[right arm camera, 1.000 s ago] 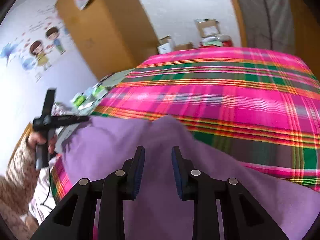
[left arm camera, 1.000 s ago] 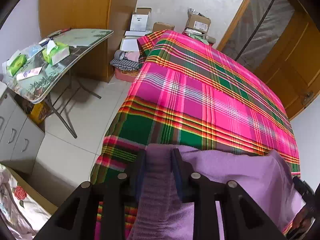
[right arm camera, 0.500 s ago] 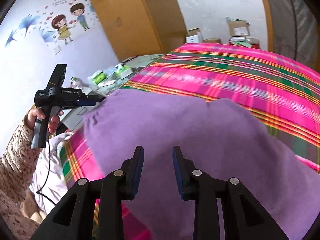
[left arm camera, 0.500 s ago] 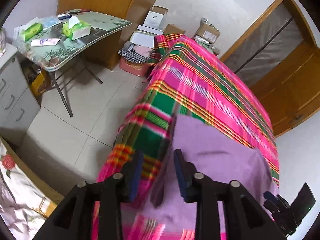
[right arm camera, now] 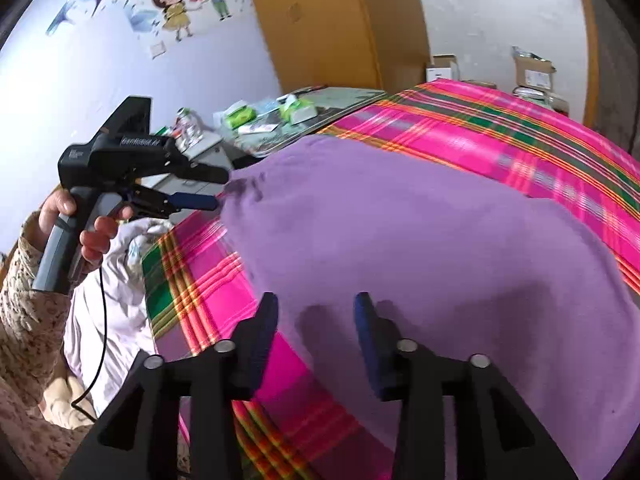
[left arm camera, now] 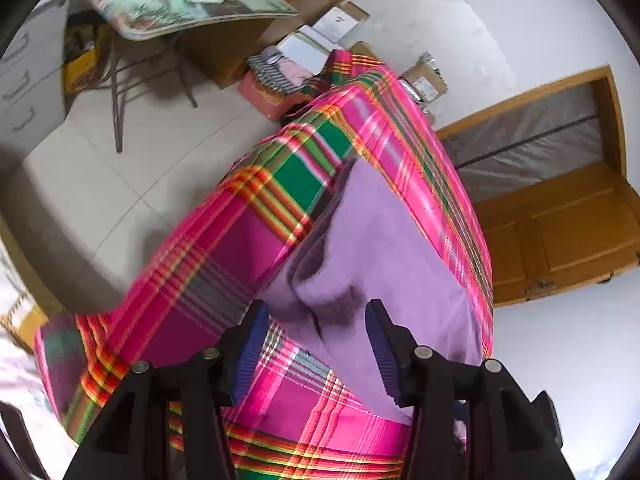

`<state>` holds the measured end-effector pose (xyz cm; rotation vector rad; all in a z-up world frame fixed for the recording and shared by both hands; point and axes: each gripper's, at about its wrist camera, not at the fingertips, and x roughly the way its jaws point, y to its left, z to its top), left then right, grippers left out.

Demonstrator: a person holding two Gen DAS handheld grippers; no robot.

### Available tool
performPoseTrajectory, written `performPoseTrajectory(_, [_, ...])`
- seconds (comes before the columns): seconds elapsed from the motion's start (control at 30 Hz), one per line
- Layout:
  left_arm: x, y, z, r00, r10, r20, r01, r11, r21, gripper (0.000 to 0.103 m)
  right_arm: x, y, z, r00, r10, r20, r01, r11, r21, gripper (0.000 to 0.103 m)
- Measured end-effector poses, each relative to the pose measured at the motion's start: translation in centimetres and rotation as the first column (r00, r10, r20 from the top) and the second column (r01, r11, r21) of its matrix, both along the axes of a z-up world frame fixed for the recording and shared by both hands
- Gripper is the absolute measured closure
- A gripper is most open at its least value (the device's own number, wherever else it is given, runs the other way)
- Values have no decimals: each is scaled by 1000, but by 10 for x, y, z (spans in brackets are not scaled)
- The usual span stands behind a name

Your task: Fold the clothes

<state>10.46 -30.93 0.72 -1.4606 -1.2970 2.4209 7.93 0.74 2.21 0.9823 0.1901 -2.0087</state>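
A purple garment [left arm camera: 384, 256] lies spread on the pink and green plaid bedspread [left arm camera: 224, 264], near the bed's corner. My left gripper [left arm camera: 316, 312] hovers over the garment's crumpled corner. Its jaws are opening, and the cloth lies between and beyond the pads, which do not press on it. In the right wrist view the garment [right arm camera: 420, 240] fills the middle. My right gripper [right arm camera: 316, 304] stands over its near edge with its jaws opening and its pads off the cloth. The left gripper [right arm camera: 220, 190] shows there at the garment's left corner, held by a hand [right arm camera: 96, 232].
A folding table [left arm camera: 224, 12] with tissue packs stands left of the bed over tiled floor [left arm camera: 132, 168]. A pink basket [left arm camera: 272, 92] and cardboard boxes [left arm camera: 426, 80] sit at the bed's far end. Wooden doors [left arm camera: 560, 232] are on the right. White bedding [right arm camera: 116, 280] is heaped by the near corner.
The left gripper was shut on a fold of purple cloth; it has let go, rolled and drawn back. Both pairs of jaws have widened. The garment has settled flat on the bed.
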Motion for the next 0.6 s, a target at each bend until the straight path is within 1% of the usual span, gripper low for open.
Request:
performPoseTrajectory(0.07, [-1, 0, -5, 1000, 19, 11, -20, 999, 29, 51, 6, -12, -4, 1000, 26, -7, -25, 999, 21, 57])
performPoseTrajectory(0.13, [-2, -3, -10, 998, 54, 11, -55, 996, 76, 50, 11, -20, -8, 999, 51, -12, -50, 998, 36, 52])
performPoseTrajectory(0.17, [-3, -4, -12, 997, 73, 11, -74, 993, 92, 50, 14, -26, -11, 998, 60, -23, -59, 997, 54, 52])
performPoseTrajectory(0.3, [-2, -5, -13, 995, 95, 6, -96, 990, 108, 50, 22, -43, -18, 994, 84, -63, -78, 992, 96, 50])
performPoseTrajectory(0.33, [-1, -6, -14, 994, 108, 5, -108, 987, 122, 50, 23, -48, -20, 993, 87, -79, -79, 991, 108, 48])
performPoseTrajectory(0.4, [2, -8, -15, 993, 119, 0, -118, 985, 127, 56, 25, -57, -24, 989, 90, -118, -72, 987, 146, 47])
performPoseTrajectory(0.43, [3, -9, -15, 993, 121, -4, -120, 985, 123, 64, 25, -63, -26, 987, 91, -129, -69, 983, 168, 47])
performPoseTrajectory(0.57, [7, -13, -14, 991, 127, -34, -122, 986, 114, 81, 27, -80, -28, 977, 102, -187, -59, 973, 225, 47])
performPoseTrajectory(0.6, [7, -14, -13, 991, 127, -48, -121, 986, 116, 82, 27, -84, -29, 976, 105, -192, -58, 970, 237, 47])
